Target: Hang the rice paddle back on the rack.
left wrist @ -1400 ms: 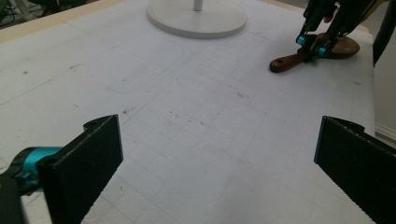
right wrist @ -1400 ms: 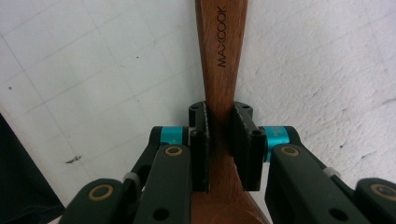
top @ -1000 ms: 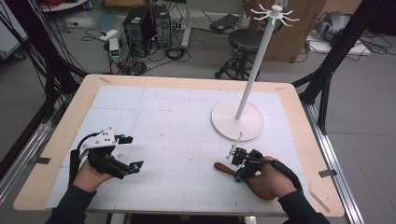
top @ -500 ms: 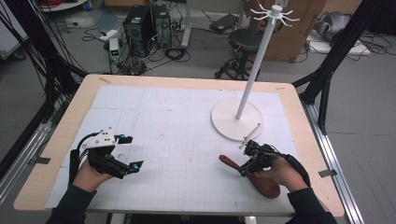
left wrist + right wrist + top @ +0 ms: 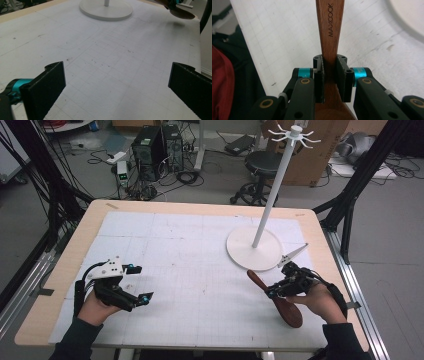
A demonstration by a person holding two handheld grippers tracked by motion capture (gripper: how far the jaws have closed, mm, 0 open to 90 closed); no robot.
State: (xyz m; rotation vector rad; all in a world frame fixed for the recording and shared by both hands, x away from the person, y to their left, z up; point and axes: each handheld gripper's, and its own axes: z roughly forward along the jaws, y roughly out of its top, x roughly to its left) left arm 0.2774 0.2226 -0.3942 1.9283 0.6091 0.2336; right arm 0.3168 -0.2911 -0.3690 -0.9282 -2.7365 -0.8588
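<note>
Clamping wooden spoon (image 5: 329,30) w/ right gripper (image 5: 329,80), "MAXCOOK" on handle

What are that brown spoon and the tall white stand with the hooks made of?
The spoon looks like wood: warm brown, faint grain along the handle, a smooth satin finish, and a brand name marked into it. The stand is matte white all over, with a thin pole on a flat round base; painted metal seems likely, though plastic can't be ruled out, since the coating hides what lies beneath.

The word "MAXCOOK" runs lengthwise along the wooden spoon (image 5: 329,32) handle (dark letters), just above the right gripper (image 5: 330,75) clamping it.
</note>
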